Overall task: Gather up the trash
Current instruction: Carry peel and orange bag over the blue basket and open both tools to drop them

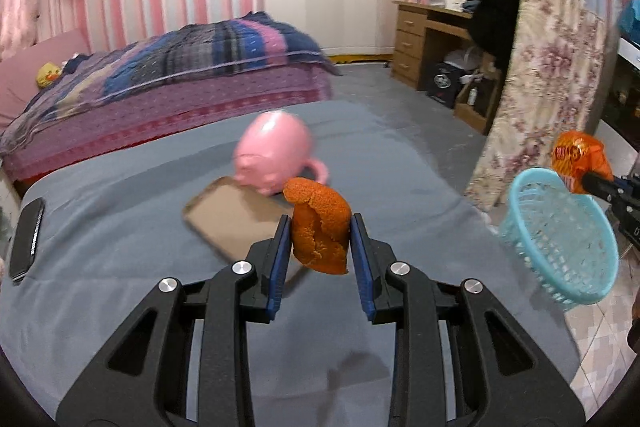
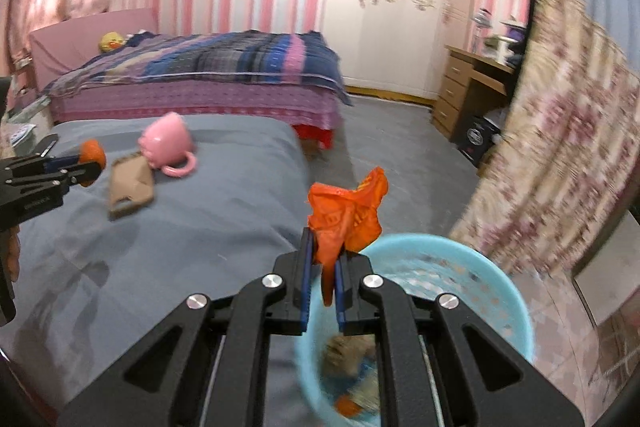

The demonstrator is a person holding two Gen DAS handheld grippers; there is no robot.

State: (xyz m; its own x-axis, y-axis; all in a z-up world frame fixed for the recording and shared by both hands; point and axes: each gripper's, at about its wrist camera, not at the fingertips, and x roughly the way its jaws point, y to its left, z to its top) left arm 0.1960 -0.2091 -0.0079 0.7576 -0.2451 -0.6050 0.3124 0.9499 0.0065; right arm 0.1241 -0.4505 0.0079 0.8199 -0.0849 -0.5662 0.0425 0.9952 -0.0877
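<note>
My left gripper (image 1: 319, 227) is shut on a piece of orange peel (image 1: 320, 227), held above the grey-covered table (image 1: 120, 227). In the right wrist view the left gripper (image 2: 86, 165) comes in from the left edge with the orange peel (image 2: 93, 151) at its tip. My right gripper (image 2: 325, 247) is shut on a crumpled orange wrapper (image 2: 348, 215), held over the rim of a light blue basket (image 2: 500, 291) with some trash in it. In the left wrist view the blue basket (image 1: 560, 239) stands at the table's right edge, and the orange wrapper (image 1: 580, 159) hangs just above its far rim.
A pink pig-shaped mug (image 1: 276, 155) lies on its side next to a flat brown case (image 1: 236, 215) on the table. A black remote (image 1: 28, 239) lies at the left edge. Behind stand a bed (image 1: 160, 79), a wooden desk (image 1: 432, 39) and a floral cloth (image 1: 552, 75).
</note>
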